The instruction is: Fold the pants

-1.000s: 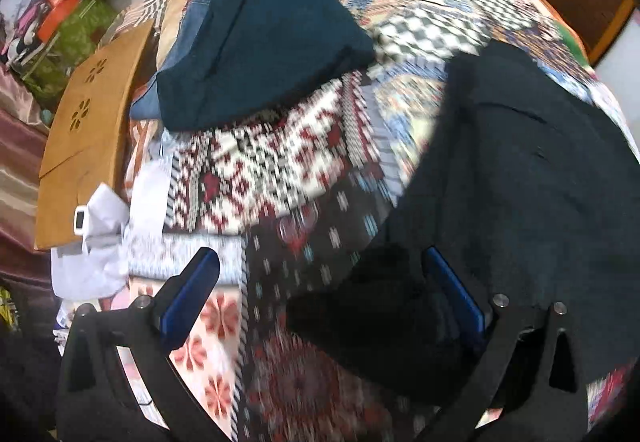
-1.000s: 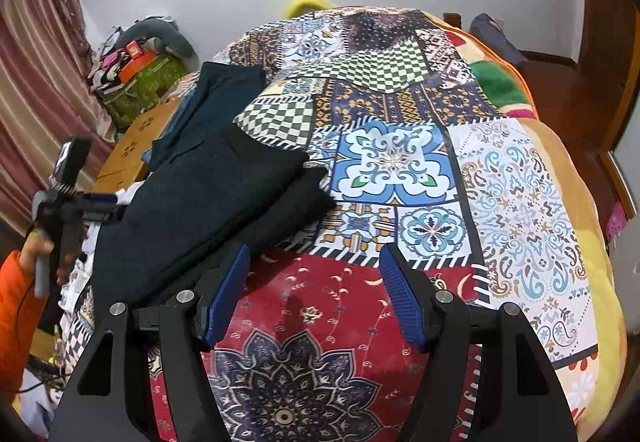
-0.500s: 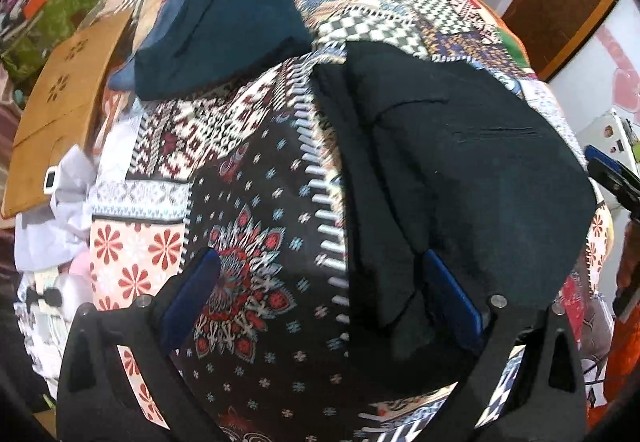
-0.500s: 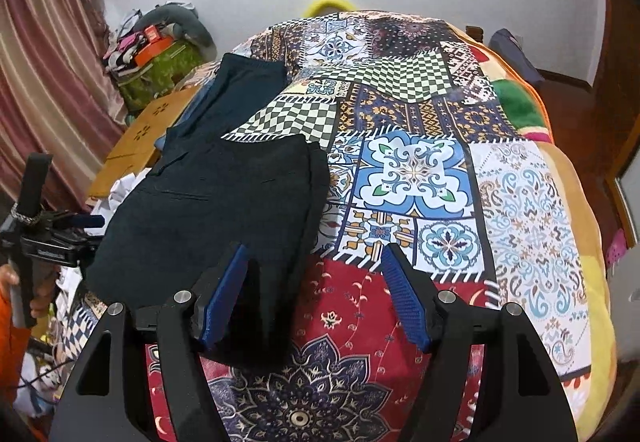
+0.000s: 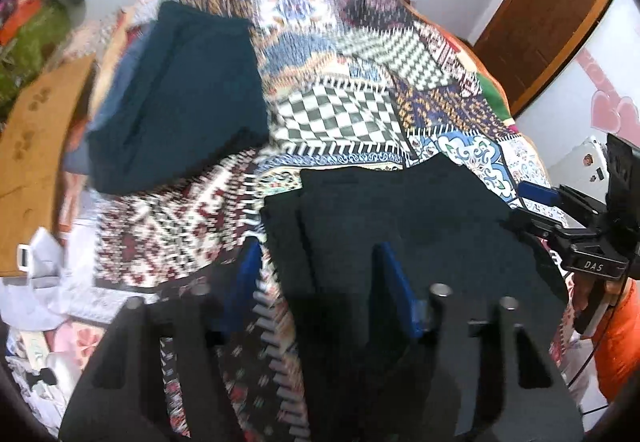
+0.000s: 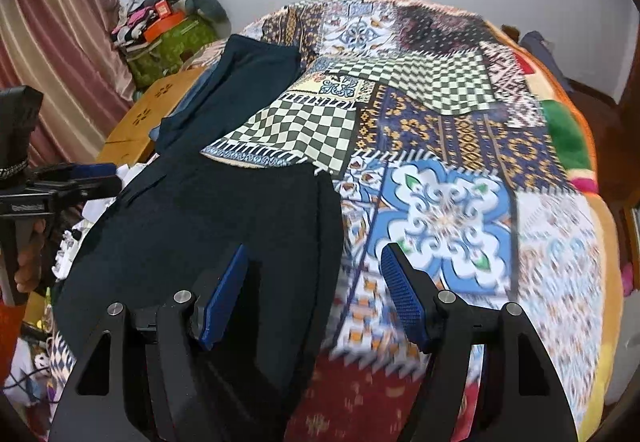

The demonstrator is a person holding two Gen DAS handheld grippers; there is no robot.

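Observation:
The dark pants (image 5: 404, 226) lie folded flat on the patchwork bedspread (image 5: 344, 113), also seen in the right wrist view (image 6: 208, 226). My left gripper (image 5: 316, 270) is open, its blue pads straddling the near left edge of the pants. My right gripper (image 6: 316, 274) is open, its pads straddling the near right edge of the pants. Neither is closed on cloth. The right gripper also shows at the right of the left wrist view (image 5: 568, 217), and the left gripper at the left of the right wrist view (image 6: 60, 181).
A second folded dark teal garment (image 5: 180, 97) lies further back on the bed, also in the right wrist view (image 6: 248, 77). A wooden board (image 6: 152, 113) and clutter stand left of the bed. A wooden door (image 5: 552, 1) is at the right.
Both grippers moved forward over the near end of the pants. The left gripper's pads have narrowed their gap. The pants lie flatter and squarer than a second ago.

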